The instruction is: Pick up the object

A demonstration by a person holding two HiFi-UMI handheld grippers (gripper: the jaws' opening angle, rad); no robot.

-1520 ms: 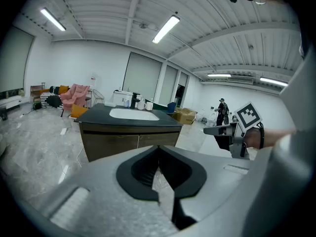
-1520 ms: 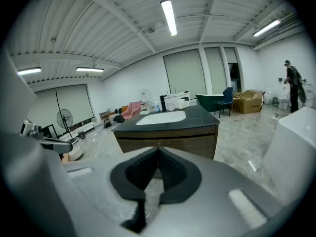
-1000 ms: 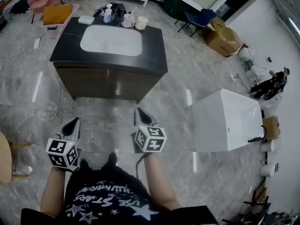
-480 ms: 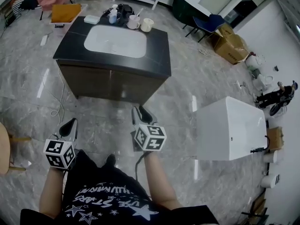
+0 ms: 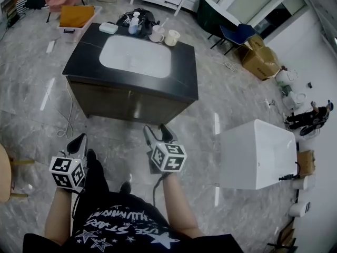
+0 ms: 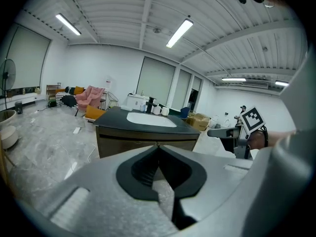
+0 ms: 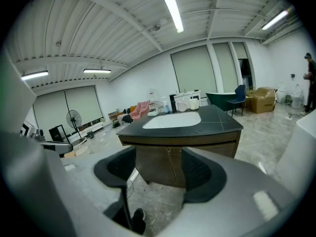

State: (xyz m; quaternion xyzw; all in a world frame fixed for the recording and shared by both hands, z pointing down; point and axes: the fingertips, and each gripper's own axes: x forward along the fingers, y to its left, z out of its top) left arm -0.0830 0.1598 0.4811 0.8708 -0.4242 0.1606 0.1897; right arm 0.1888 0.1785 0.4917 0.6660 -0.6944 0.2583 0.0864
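A dark-topped cabinet (image 5: 181, 73) with a white basin (image 5: 136, 56) stands ahead of me on the floor. Along its far edge sit a soap dish (image 5: 109, 28), a small bottle (image 5: 135, 24) and two cups (image 5: 164, 36). My left gripper (image 5: 80, 140) hangs low over the floor, jaws shut and empty, its pads meeting in the left gripper view (image 6: 158, 149). My right gripper (image 5: 157, 132) points at the cabinet front, a short way from it. Its jaws are opening with nothing between them (image 7: 159, 169). The cups (image 7: 190, 103) also show in the right gripper view.
A white rectangular tub (image 5: 258, 152) stands on the floor to the right. Behind it are a cardboard box (image 5: 261, 62) and a blue chair (image 5: 235, 34). A cable (image 5: 66, 117) trails left of the cabinet. An orange bin (image 5: 76, 16) sits at the far left.
The right gripper's jaws have spread apart from shut. The person has stepped forward, and the cabinet now lies closer to both grippers.
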